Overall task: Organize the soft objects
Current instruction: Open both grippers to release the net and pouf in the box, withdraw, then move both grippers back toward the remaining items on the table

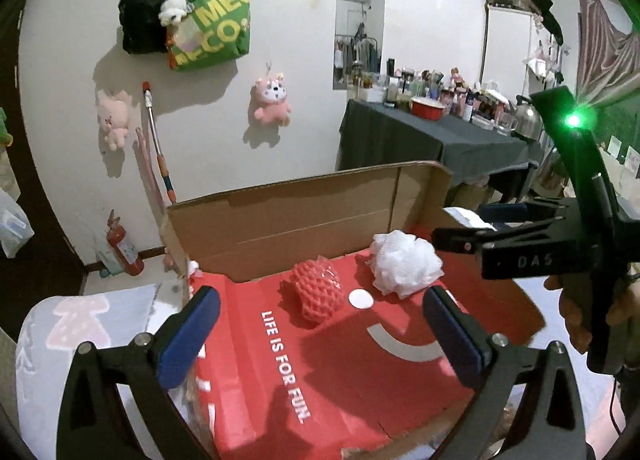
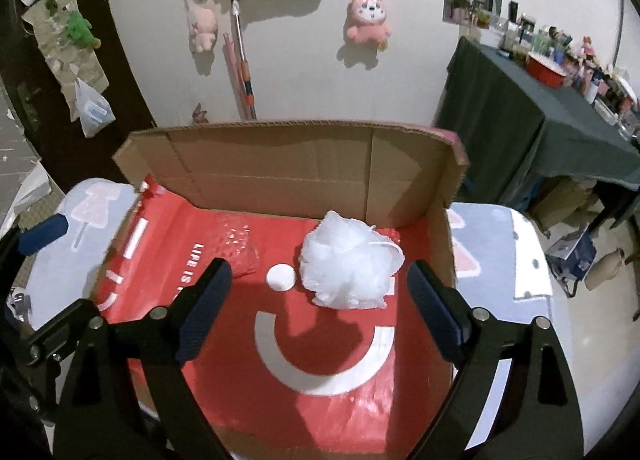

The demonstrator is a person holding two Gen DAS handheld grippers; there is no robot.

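Observation:
A white mesh bath pouf (image 1: 404, 262) (image 2: 348, 262) and a red foam net sleeve (image 1: 318, 292) (image 2: 238, 246) lie on the red floor of an open cardboard box (image 1: 304, 216) (image 2: 280, 164). My left gripper (image 1: 320, 334) is open and empty, in front of the red sleeve. My right gripper (image 2: 320, 306) is open and empty, just in front of the pouf; it also shows from the side in the left wrist view (image 1: 472, 236), at the box's right edge.
The box sits on a surface covered with a light printed cloth (image 2: 496, 256). A white wall with hanging plush toys (image 1: 272, 100) and bags (image 1: 212, 28) is behind. A dark-clothed table (image 1: 432, 140) crowded with bottles stands at the right.

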